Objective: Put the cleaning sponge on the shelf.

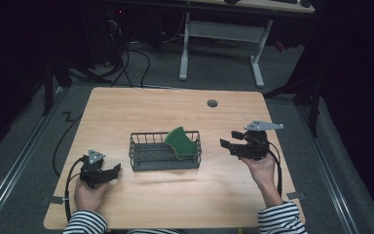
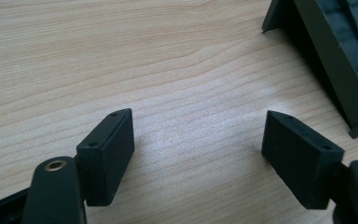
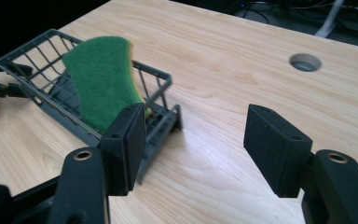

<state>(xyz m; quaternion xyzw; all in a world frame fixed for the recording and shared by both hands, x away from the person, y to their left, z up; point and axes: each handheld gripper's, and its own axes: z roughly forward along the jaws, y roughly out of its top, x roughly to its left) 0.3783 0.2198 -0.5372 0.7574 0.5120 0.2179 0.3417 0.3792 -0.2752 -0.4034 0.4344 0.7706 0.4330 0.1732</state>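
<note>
Leaning on the right end wall of the grey wire basket (image 1: 141,157), the green sponge (image 1: 180,142) stands tilted, with its upper edge above the rim. The basket sits in the middle of the wooden table (image 1: 175,200). The right gripper (image 1: 230,139) hovers just beside the basket's right end, apart from it, and its jaws are parted with nothing between them. The left gripper (image 1: 114,170) is low over the table near the basket's left end, not touching it. Its jaws also stand wide apart over bare wood.
</note>
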